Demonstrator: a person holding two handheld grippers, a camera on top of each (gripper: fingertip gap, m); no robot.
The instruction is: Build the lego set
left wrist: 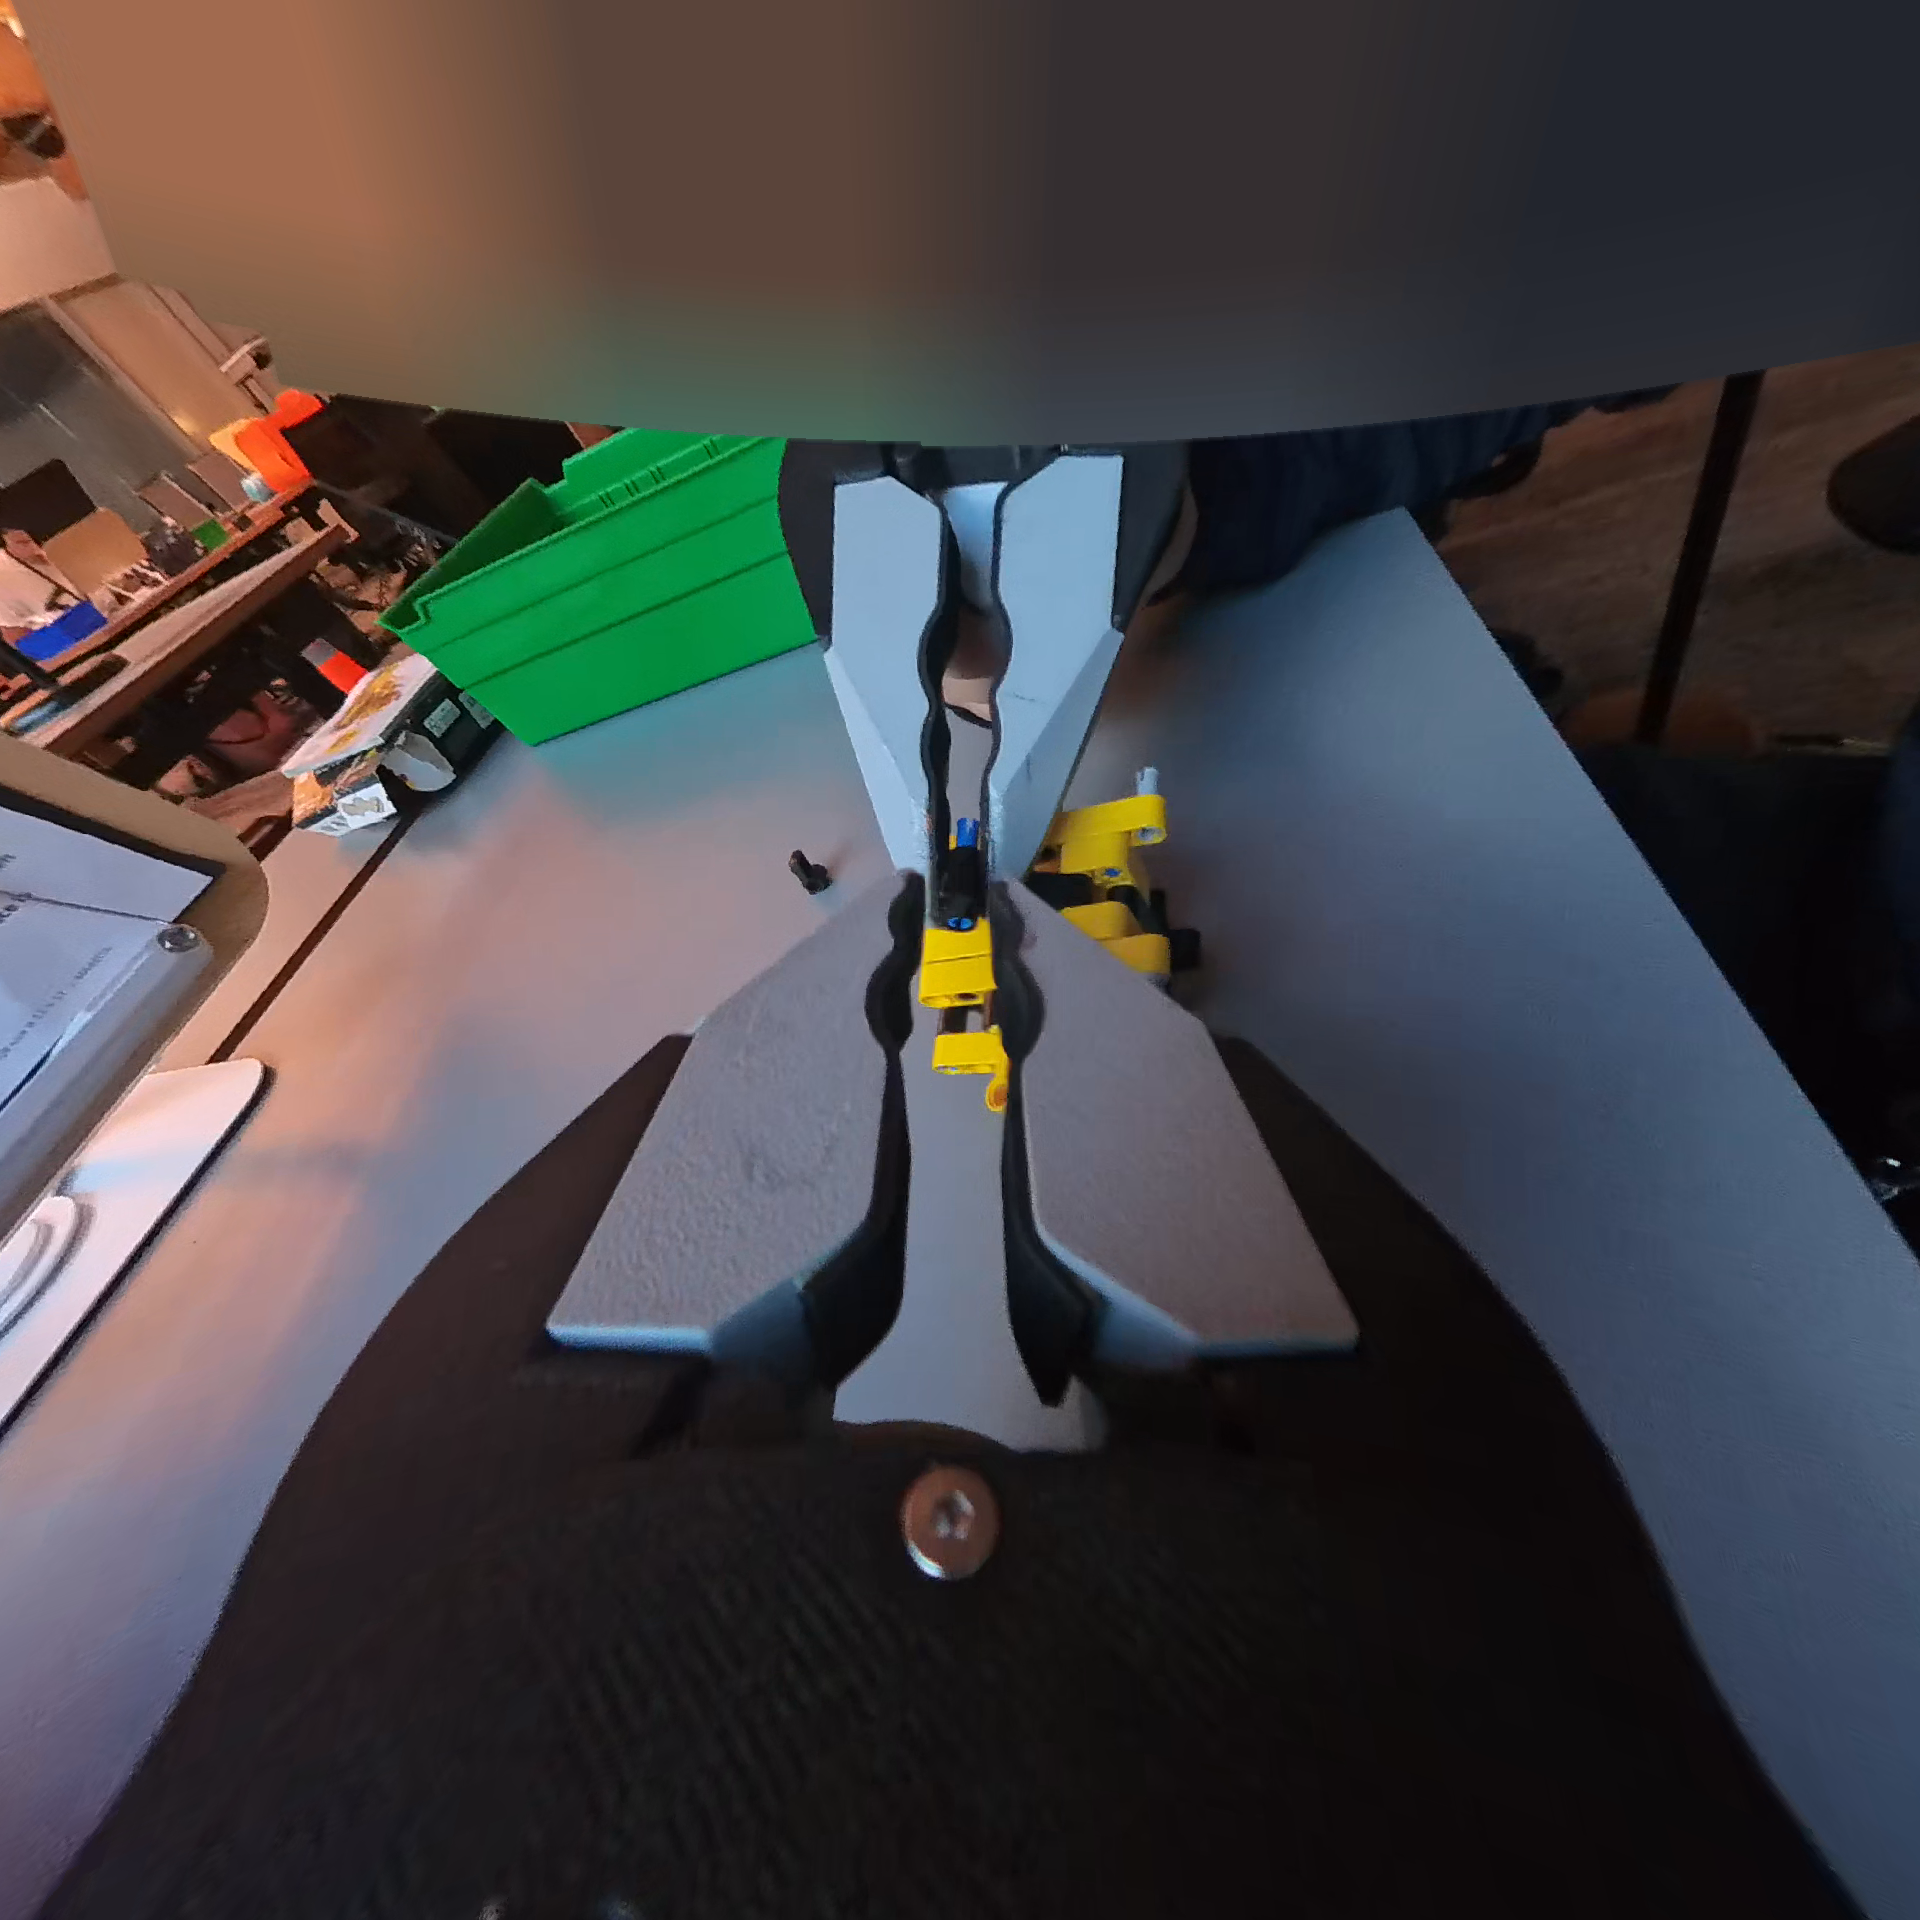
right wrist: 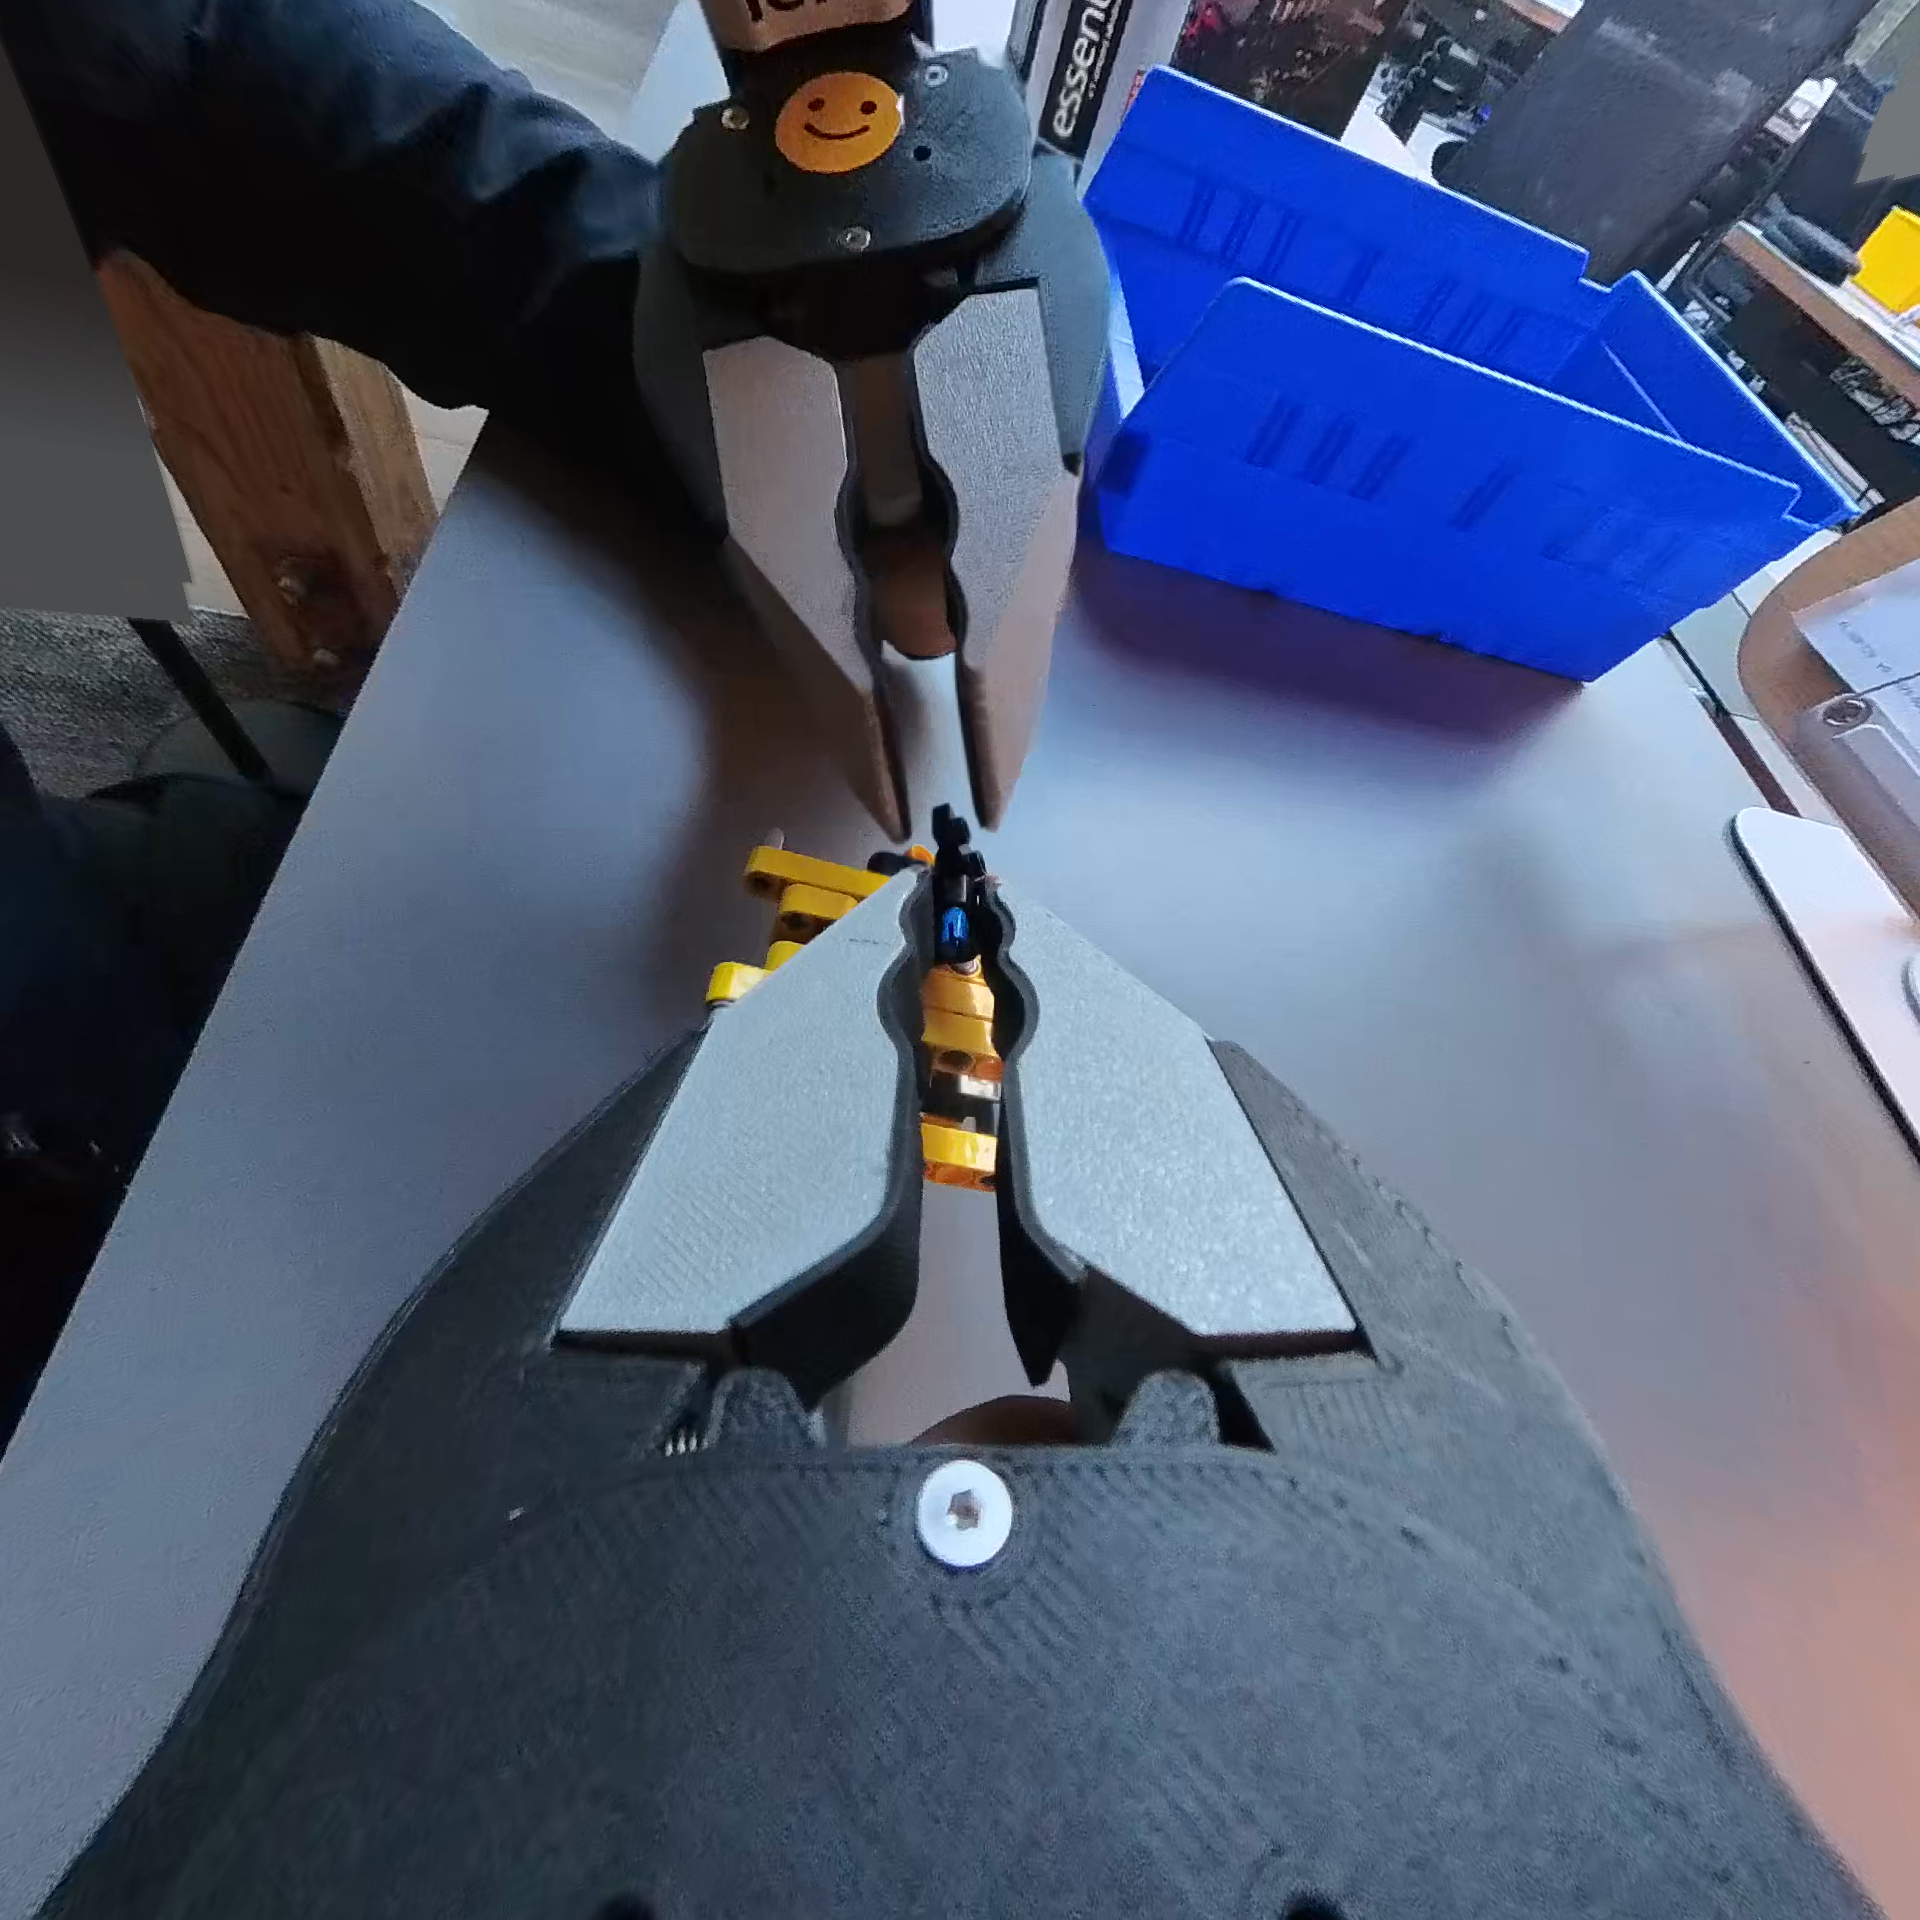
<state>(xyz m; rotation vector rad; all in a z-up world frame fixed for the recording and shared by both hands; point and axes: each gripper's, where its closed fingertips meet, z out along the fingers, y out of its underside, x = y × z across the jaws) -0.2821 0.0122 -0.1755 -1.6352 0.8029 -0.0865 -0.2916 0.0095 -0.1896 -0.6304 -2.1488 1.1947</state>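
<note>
Both tongs are meeting tip to tip above the grey bench (right wrist: 1351,935), well in from its edges. The right tongs (right wrist: 954,894) are clamping a small yellow-and-black lego assembly with a blue pin (right wrist: 958,1039), its black end poking out past the tips. The left tongs (right wrist: 940,826) are sitting slightly parted at that black end, gripping nothing. A second yellow lego assembly (left wrist: 1112,883) is lying on the bench beside them, and a loose black lego pin (left wrist: 808,871) is resting nearby.
</note>
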